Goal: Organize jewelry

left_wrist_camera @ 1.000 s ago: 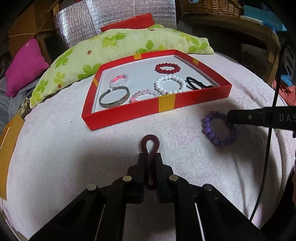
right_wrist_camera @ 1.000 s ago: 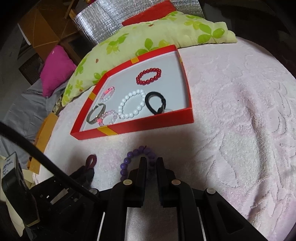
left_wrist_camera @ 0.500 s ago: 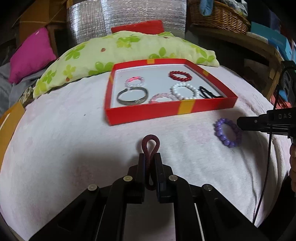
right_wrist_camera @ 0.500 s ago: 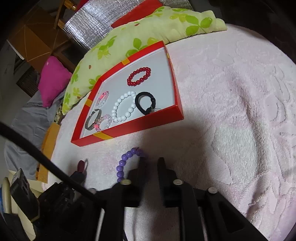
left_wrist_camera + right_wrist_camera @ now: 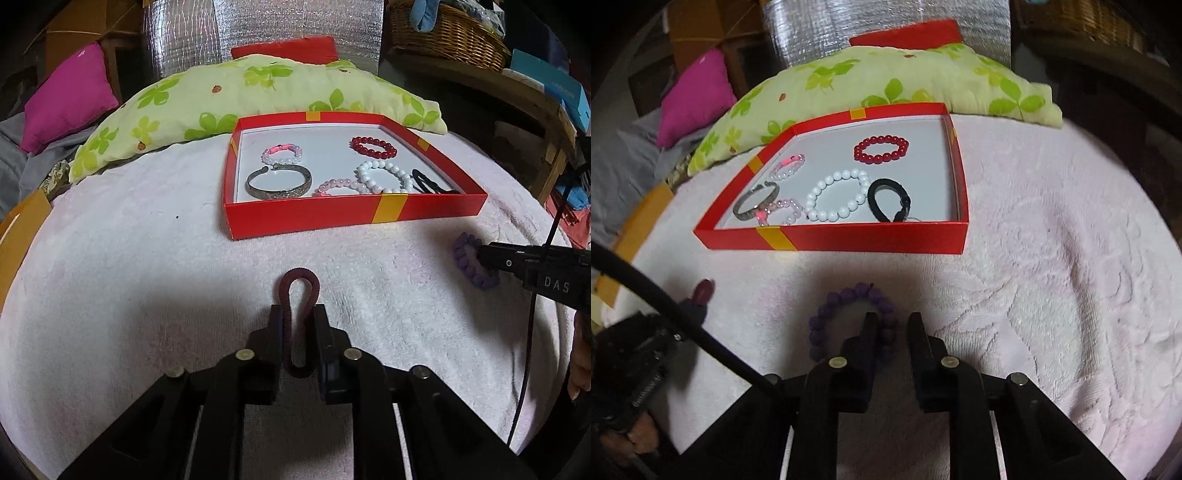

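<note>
1. Textures first: everything sits on a fuzzy pale pink blanket [image 5: 147, 280] with an embossed leafy pattern. The tray [image 5: 332, 218] is glossy red cardboard with gold tape stripes and a white floor. Behind it lies a soft green pillow [image 5: 229, 96] printed with clovers.
2. In the tray: a flat engraved metal cuff [image 5: 279, 182], a chunky white bead bracelet [image 5: 384, 176], a round red bead bracelet [image 5: 373, 147], two small pink bead bracelets and a black hair tie [image 5: 888, 201].
3. The left gripper [image 5: 299, 314] is clamped on a dark maroon hair tie [image 5: 298, 317], a ribbed elastic cord squashed into a long narrow loop. Its rounded end pokes out past the fingertips, just above the blanket in front of the tray.
4. The right gripper [image 5: 890, 321] has its jaws apart with nothing between them. The matte purple bracelet [image 5: 849, 317] lies on the blanket right at the tips; the left finger crosses its right side, and the rest of the ring sits left of the jaws.
5. View differences: only the right camera shows the black tie's full loop, since the tray wall hides part of it from the left. The left camera shows the right gripper from the side, overlapping the purple bracelet [image 5: 471, 264]. The right view is a bit blurry.
</note>
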